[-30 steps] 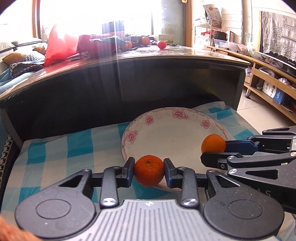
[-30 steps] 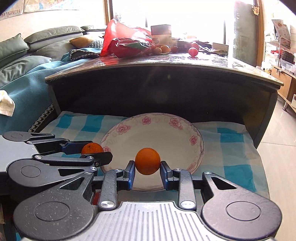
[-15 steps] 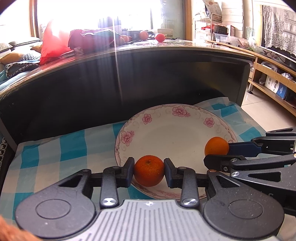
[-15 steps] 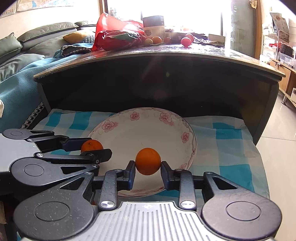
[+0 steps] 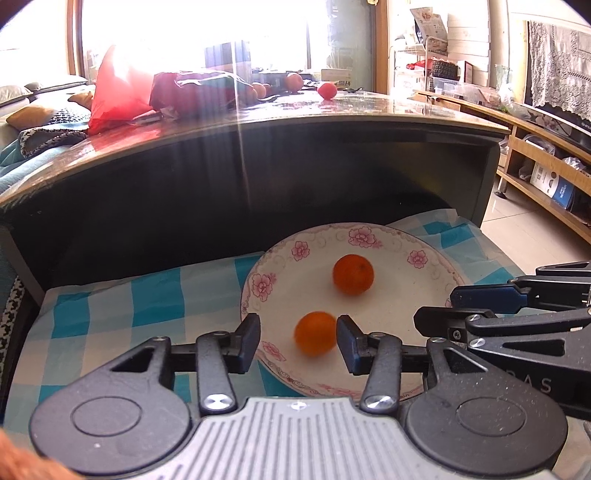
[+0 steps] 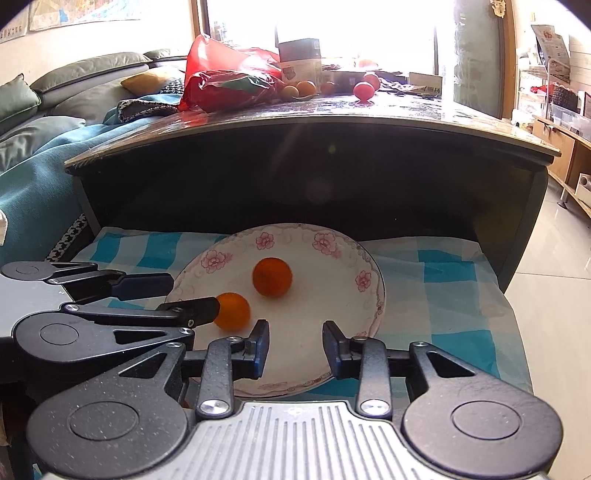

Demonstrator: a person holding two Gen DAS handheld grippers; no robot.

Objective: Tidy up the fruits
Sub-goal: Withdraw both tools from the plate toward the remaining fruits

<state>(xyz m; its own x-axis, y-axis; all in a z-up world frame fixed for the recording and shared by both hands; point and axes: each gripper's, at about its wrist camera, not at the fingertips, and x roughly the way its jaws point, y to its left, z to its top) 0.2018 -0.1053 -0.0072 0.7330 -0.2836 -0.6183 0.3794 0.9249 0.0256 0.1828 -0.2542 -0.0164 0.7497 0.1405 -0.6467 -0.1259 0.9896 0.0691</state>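
Orange fruit has left both grippers in the last half-second: the left gripper (image 5: 297,341), jaws now wide, has a blurred orange (image 5: 316,332) loose between them, and the right gripper (image 6: 295,345), also spread wide, is empty. Two oranges now sit on one plate (image 5: 373,236), the second orange (image 5: 352,274) farther in, so this pair looks delivered.

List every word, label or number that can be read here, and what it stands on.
"AS": embossed on the right gripper, in the left wrist view; any letters before it are hidden.
Box on the table: label too blurred.
Wall posters: unreadable.
Blue box on the shelf: print too small.
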